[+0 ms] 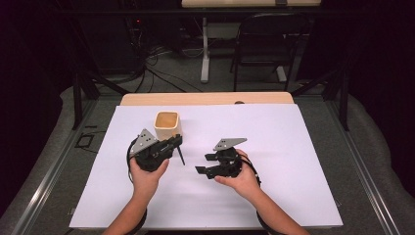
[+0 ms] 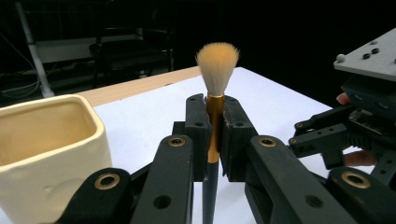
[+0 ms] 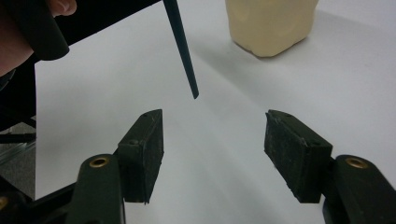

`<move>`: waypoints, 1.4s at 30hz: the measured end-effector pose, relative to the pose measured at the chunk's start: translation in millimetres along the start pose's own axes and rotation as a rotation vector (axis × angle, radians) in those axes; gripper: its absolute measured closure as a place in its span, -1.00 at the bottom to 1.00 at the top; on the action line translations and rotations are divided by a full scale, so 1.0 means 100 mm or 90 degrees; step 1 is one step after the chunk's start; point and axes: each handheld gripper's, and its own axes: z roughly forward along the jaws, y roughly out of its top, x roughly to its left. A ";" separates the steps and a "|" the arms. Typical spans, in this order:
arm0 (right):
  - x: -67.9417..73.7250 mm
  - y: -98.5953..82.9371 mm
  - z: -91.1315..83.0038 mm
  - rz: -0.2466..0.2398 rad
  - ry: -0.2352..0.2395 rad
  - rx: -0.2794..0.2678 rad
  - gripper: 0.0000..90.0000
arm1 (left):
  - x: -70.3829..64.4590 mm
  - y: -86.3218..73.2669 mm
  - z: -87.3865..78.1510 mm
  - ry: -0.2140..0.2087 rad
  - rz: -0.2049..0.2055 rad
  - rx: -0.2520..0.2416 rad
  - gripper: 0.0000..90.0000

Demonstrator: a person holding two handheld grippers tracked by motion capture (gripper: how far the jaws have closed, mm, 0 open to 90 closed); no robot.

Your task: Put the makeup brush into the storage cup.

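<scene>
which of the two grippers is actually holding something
The left gripper, beside the cream cup: its jaws clamp a brush, bristles up. The right gripper is open, holding nothing.

cup (image 1: 167, 124) behind left gripper (image 1: 172, 144), right gripper (image 1: 204, 164) right

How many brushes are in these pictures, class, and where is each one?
1. The brush is clamped upright between the left gripper's fingers, beside the cream cup, bristles up, its dark handle pointing down.
</scene>
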 end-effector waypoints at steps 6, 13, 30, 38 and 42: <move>-0.03 0.01 -0.06 0.000 -0.014 -0.005 -0.19 | 0.01 -0.01 0.00 0.014 0.011 0.010 0.86; -0.02 0.00 -0.07 -0.003 -0.017 0.002 -0.19 | 0.01 -0.01 0.01 0.025 0.017 0.010 0.85; -0.06 -0.03 -0.09 -0.005 -0.029 -0.003 -0.19 | 0.03 0.02 -0.01 0.042 0.028 0.009 0.86; -0.08 -0.02 -0.14 0.001 -0.033 -0.009 -0.19 | 0.03 0.09 -0.08 0.051 0.029 -0.008 0.86; -0.07 -0.02 -0.16 0.002 -0.031 -0.015 -0.19 | 0.02 0.13 -0.12 0.056 0.026 -0.016 0.86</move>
